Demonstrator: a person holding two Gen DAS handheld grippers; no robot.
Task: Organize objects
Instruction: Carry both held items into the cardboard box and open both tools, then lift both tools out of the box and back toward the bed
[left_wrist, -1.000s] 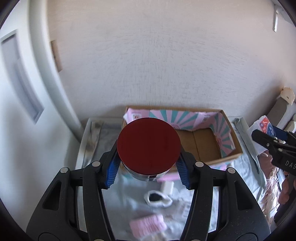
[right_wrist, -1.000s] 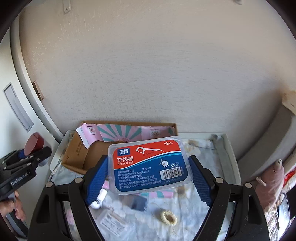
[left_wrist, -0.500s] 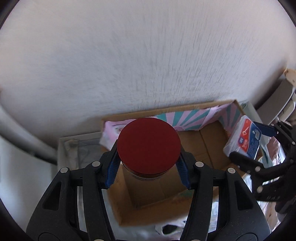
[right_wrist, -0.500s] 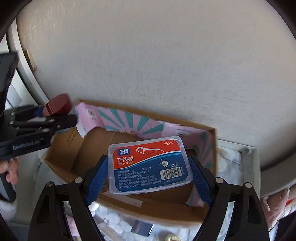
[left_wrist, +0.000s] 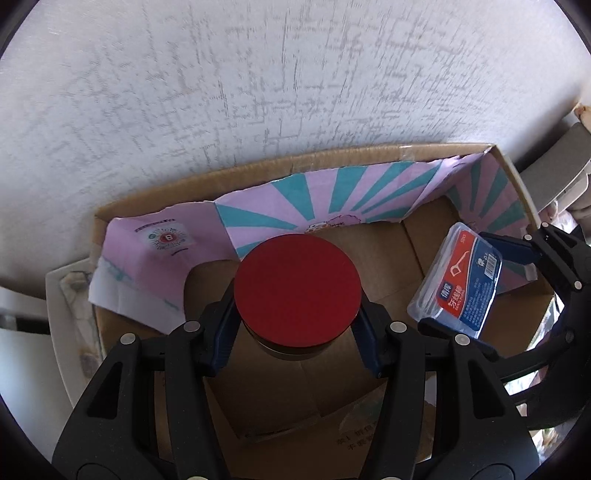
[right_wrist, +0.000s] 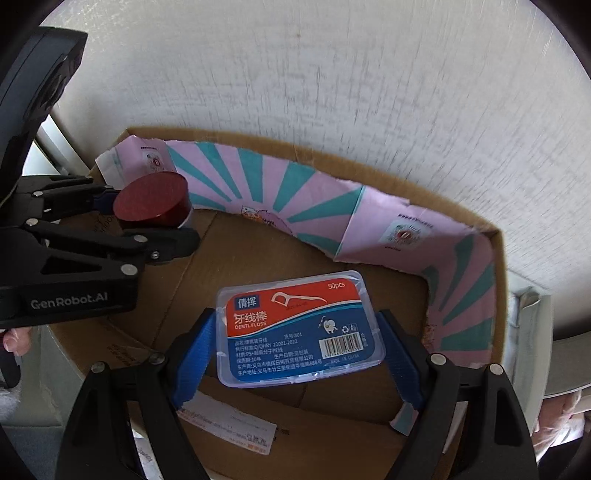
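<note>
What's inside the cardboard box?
The box has pink and teal paper along its walls and a bare brown floor. The red-lidded jar and floss case, both gripped, hide the floor beneath them.

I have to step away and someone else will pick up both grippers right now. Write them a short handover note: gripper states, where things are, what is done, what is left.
Left gripper: shut on the red-lidded jar, held over the left part of the cardboard box.
Right gripper: shut on the dental floss box, held over the box's right part.
Done: both items are picked up and brought over the open box; nothing else shows on its floor.
Left: lower each, release inside the box, then probably fetch whatever else needs sorting.
</note>
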